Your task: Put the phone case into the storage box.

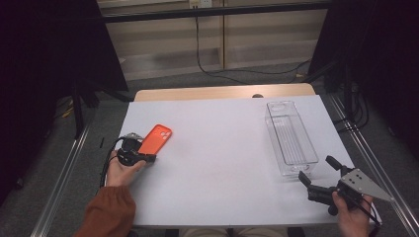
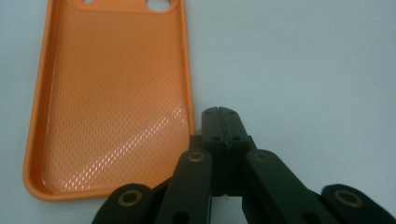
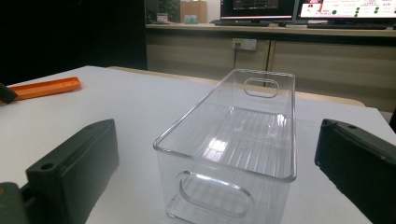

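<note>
We found the orange rubbery phone case [image 1: 155,138] lying flat, hollow side up, on the left part of the white table sheet [image 1: 217,148], a little in from the sheet's left edge. Its long axis ran diagonally, the camera-hole end pointing away from us and to the right. Our left gripper [image 2: 218,111] sat at the case's near end, its tip just beside the case's long edge, jaws pressed together with nothing between them. Bare sheet stretched wide between the case and the clear plastic oblong bin [image 1: 290,138], which stood well apart on the right, its long axis running away from us and its near end close to the sheet's front right corner. Our right gripper [image 1: 319,174] hung just before that near end, jaws spread wide and empty, the bin's handle cutout [image 3: 212,199] facing them.
</note>
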